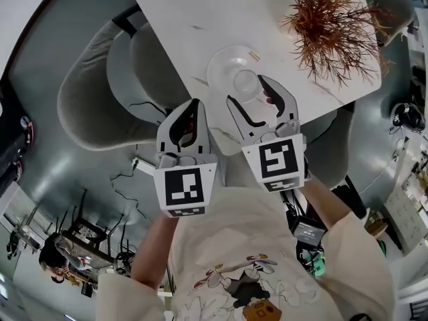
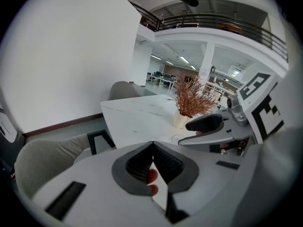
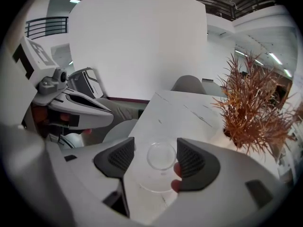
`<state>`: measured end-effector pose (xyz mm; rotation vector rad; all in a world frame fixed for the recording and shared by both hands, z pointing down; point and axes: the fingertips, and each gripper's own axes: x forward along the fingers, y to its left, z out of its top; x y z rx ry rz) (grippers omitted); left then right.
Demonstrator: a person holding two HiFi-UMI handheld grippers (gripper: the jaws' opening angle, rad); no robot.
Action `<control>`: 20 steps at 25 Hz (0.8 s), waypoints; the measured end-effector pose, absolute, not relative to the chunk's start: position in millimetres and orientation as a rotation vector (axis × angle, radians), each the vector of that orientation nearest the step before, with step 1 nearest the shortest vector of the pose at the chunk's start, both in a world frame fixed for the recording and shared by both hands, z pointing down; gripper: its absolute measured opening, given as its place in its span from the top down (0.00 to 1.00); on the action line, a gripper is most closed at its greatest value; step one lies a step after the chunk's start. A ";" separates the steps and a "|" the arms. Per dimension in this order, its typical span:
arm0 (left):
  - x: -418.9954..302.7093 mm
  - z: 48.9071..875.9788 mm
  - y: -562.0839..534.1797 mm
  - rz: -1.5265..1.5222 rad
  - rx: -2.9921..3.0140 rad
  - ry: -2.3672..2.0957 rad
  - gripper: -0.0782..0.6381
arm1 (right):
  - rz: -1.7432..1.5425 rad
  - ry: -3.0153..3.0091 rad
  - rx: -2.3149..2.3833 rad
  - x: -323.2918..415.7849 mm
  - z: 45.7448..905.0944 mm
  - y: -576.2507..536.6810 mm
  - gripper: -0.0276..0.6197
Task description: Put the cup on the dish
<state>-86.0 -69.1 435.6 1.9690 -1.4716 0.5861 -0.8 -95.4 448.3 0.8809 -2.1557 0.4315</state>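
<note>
A clear glass cup (image 1: 245,83) stands upright on a clear glass dish (image 1: 221,69) near the front edge of the white marble table (image 1: 200,12). My right gripper (image 1: 247,91) is open, with one jaw on each side of the cup and a gap to each. In the right gripper view the cup (image 3: 161,155) sits on the dish (image 3: 152,186) between the two pads, and my right gripper (image 3: 156,159) touches neither. My left gripper (image 1: 192,107) hangs off the table's edge to the left. It is shut on nothing (image 2: 152,145).
A dried brown plant (image 1: 331,25) in a white vase stands on the table to the right of the dish. Grey padded chairs (image 1: 93,85) stand at the table's left side, below my left gripper. Cables lie on the floor (image 1: 127,172).
</note>
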 end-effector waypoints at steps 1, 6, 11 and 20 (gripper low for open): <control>-85.1 432.2 -67.9 0.584 1.970 -1.475 0.88 | 0.425 -2.161 0.880 -1.3 444.3 -95.5 0.54; -77.6 419.3 -62.4 0.571 1.976 -1.480 0.88 | 0.397 -2.198 0.900 -0.4 424.6 -98.6 0.54; -74.6 406.6 -57.0 0.565 1.987 -1.493 0.88 | 0.410 -2.239 0.950 5.0 412.3 -97.1 0.54; -70.5 382.1 -38.9 0.545 1.997 -1.519 0.88 | 0.431 -2.272 0.961 11.0 384.4 -78.3 0.54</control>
